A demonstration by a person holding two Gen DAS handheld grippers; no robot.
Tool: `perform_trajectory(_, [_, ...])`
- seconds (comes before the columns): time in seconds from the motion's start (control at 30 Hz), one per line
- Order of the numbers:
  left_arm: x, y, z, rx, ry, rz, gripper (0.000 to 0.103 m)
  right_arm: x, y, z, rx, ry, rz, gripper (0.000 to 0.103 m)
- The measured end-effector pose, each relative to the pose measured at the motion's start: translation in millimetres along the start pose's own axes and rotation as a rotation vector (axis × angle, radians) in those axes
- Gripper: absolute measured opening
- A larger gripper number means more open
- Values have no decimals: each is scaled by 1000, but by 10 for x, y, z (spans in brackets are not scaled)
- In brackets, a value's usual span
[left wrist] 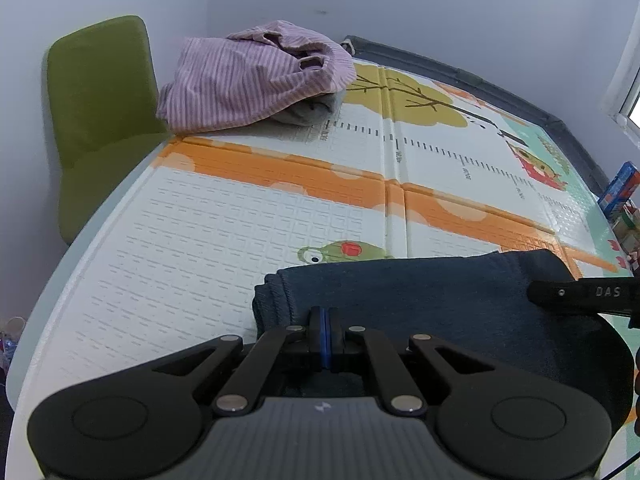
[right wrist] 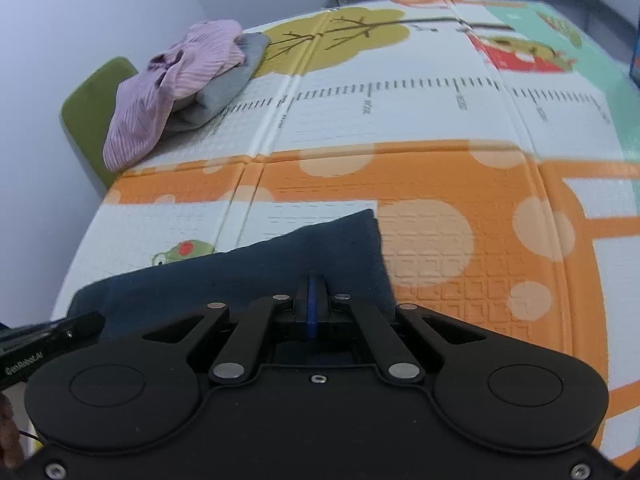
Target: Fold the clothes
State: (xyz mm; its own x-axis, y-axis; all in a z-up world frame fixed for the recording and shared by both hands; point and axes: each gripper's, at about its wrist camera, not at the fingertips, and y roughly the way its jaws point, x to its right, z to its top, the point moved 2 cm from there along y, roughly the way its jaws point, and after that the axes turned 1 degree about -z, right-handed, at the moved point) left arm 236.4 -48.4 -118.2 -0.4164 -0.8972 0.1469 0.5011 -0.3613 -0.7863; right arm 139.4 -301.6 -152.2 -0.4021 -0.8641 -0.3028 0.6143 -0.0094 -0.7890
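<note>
The left gripper point(left wrist: 325, 334) has its blue pads pressed together, and they seem to pinch the near edge of the dark blue garment point(left wrist: 420, 300) close to its left, stitched hem; the right gripper point(right wrist: 311, 312) is likewise closed, apparently nipping the same near edge towards the garment's right corner. The cloth lies directly ahead of and beneath both tools, its long axis running side to side between them, so each hand is nearest its own end (whether fabric truly sits between the pads is hidden by the fingers themselves). From here the fold would likely carry that near edge away, towards the far side of the play mat point(left wrist: 240, 216). Farther off, at the mat's far left corner, a striped pink garment point(left wrist: 256, 80) lies heaped on a grey one point(right wrist: 224, 88), beside a green chair point(left wrist: 100, 112). Legible writing: "DAS" on the right tool seen from the left camera, "GenRobot.AI" on the left tool seen from the right; the mat's ruler figures are too blurred to read.
</note>
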Motion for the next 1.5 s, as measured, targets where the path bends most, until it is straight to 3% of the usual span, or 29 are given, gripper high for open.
perform_trajectory(0.23, [-60, -70, 28, 1, -18, 20, 3, 32, -41, -6, 17, 24, -17, 0])
perform_trajectory(0.53, [42, -122, 239, 11, -11, 45, 4, -15, -304, 118, 108, 19, -54, 2])
perform_trajectory(0.67, [-17, 13, 180, -26, -24, 51, 4, 1, -205, 150, 65, -13, -97, 1])
perform_trajectory(0.9, [-93, 153, 106, -53, -38, 51, 3, 76, 140, 118, 7, -20, -94, 1])
perform_trajectory(1.17, [-235, 239, 97, -77, -90, 48, 3, 190, 509, 146, -80, -19, -175, 2])
perform_trajectory(1.33, [-310, 203, 137, -70, -118, 14, 3, 307, 421, 142, -38, 35, -130, 4])
perform_trajectory(1.5, [-314, -9, 223, -29, -123, -14, 6, 294, 47, 248, 40, 44, -81, 4])
